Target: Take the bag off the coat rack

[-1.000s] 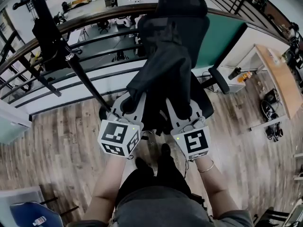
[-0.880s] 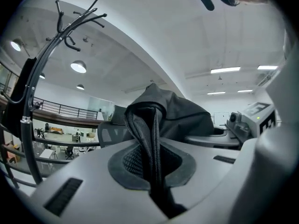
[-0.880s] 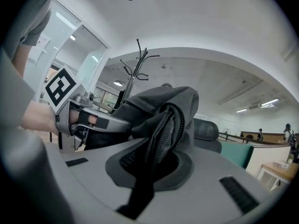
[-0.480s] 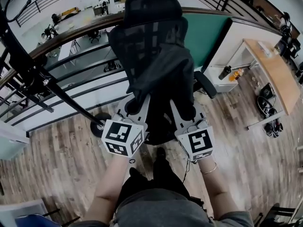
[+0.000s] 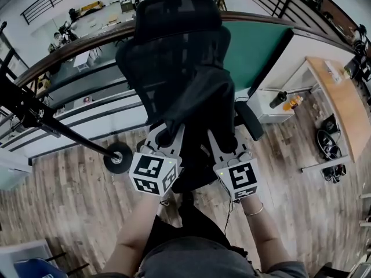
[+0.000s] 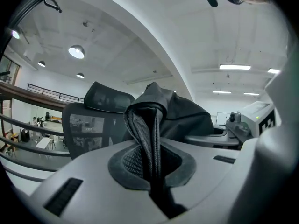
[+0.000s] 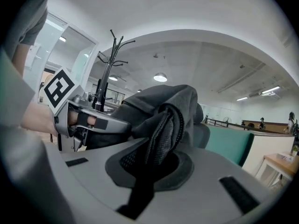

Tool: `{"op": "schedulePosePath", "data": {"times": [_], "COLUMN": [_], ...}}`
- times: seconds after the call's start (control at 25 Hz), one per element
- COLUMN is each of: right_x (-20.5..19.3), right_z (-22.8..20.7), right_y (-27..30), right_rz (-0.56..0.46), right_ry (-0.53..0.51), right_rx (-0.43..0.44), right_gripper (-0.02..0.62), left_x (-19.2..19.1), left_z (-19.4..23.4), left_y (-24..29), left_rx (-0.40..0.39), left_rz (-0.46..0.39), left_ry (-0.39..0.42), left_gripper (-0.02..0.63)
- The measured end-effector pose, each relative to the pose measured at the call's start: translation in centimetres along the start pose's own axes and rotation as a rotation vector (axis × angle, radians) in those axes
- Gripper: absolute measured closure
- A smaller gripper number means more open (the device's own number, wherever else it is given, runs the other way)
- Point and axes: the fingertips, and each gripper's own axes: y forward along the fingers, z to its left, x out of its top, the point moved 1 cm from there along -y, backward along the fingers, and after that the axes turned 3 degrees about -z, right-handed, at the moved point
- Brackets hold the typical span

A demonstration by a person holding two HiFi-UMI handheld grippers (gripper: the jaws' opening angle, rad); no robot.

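Observation:
A black, soft bag (image 5: 200, 100) hangs between my two grippers, in front of a black mesh office chair (image 5: 174, 33). My left gripper (image 5: 166, 136) is shut on a fold of the bag's mesh-lined strap (image 6: 147, 139). My right gripper (image 5: 223, 138) is shut on another fold of the bag (image 7: 163, 134). The bag's lower part droops past the grippers toward the person's legs. The coat rack's dark pole (image 5: 55, 127) leans in from the left, apart from the bag, with its round foot (image 5: 119, 157) on the floor. In the right gripper view the coat rack (image 7: 108, 64) stands behind the left gripper (image 7: 81, 120).
A curved railing (image 5: 75, 45) runs behind the chair above a lower floor. A green partition (image 5: 255, 45), a white cabinet with bottles (image 5: 272, 106) and a wooden desk (image 5: 342, 103) stand to the right. Wood flooring (image 5: 64, 196) lies below.
The view has swung away from the coat rack, which slid to the left edge. The chair now looms larger behind the bag. Both grippers keep their hold.

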Motion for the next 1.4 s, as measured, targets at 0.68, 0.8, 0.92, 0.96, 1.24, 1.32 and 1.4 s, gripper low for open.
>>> {"op": "schedulePosePath", "data": {"times": [0.68,0.8,0.92,0.96,1.24,1.32,1.4], "right_x": [-10.6,-12.1,-13.5,-13.9,-16.8,-17.5,-18.3], "right_z": [-2.9,-2.9,-2.9,-2.8,-2.2,-1.9,-1.7], "right_y": [9.5,10.8,12.1,12.4,14.8,15.5,16.1], "right_rz": [0.135,0.158,0.179,0.185,0.222,0.232,0.244], "right_ry": [0.069,0.075,0.092,0.098,0.124,0.127,0.135], "right_rx": [0.157,0.182,0.203,0.211,0.249,0.263,0.275], "right_gripper": [0.572,0.572,0.572,0.572,0.571,0.571,0.571], "left_x": [-9.4,-10.8,-12.1,-12.5,-15.5,-16.2,-17.0], "left_z": [6.7,7.8,8.8,9.1,11.2,11.8,12.5], "left_y": [7.0,7.6,8.1,8.2,8.7,8.8,9.0], "left_rx": [0.146,0.171,0.197,0.208,0.273,0.291,0.307], "left_rz": [0.147,0.163,0.18,0.185,0.223,0.235,0.25], "left_ry": [-0.116,-0.132,-0.149,-0.154,-0.171,-0.173,-0.177], "left_gripper": [0.572,0.572,0.572,0.572,0.572,0.572,0.572]}}
